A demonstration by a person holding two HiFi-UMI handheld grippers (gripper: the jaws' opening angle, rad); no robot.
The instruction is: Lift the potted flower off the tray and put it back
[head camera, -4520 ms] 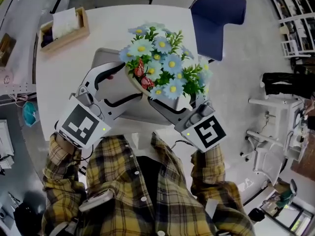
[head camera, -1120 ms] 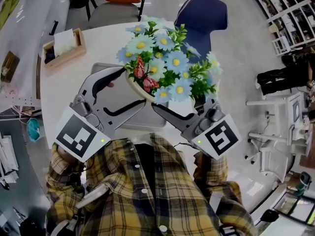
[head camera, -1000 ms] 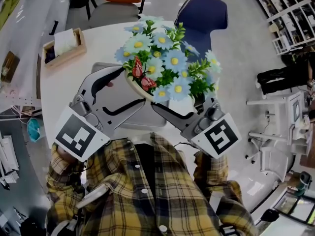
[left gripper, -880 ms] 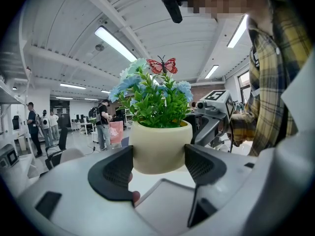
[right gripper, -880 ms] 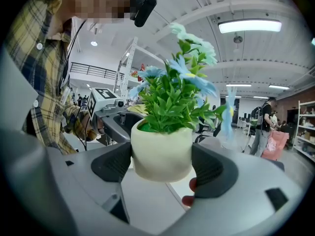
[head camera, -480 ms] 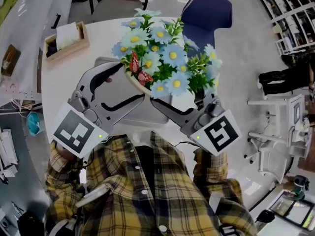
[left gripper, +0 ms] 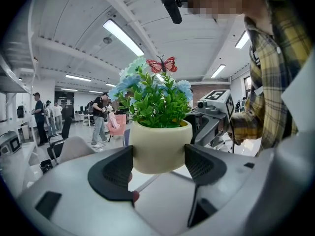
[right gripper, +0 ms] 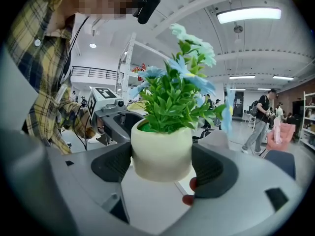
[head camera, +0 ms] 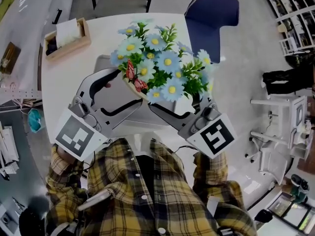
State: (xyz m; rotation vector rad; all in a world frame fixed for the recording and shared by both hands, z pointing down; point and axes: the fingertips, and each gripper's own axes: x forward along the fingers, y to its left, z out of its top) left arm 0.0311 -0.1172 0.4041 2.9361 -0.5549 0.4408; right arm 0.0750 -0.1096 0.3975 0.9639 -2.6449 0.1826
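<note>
The potted flower (head camera: 156,65), with blue daisies, green leaves and a red butterfly in a cream pot (left gripper: 160,146), hangs above the grey tray (head camera: 115,90). Both grippers hold it from opposite sides. My left gripper (head camera: 130,85) is shut on the pot, its dark pads (left gripper: 115,173) pressed to the pot's sides. My right gripper (head camera: 177,102) is also shut on the pot (right gripper: 161,149), and its pads (right gripper: 211,171) clamp the lower wall. In the head view the flowers hide most of the pot and part of the tray.
A wooden box (head camera: 66,33) with white paper stands at the back left of the white table (head camera: 59,77). A blue chair (head camera: 211,11) is beyond the table's far right edge. People (left gripper: 101,119) stand far off in the hall.
Both grippers stay shut on the pot. In the head view the pot and grippers have drifted a little left and away over the last second.
</note>
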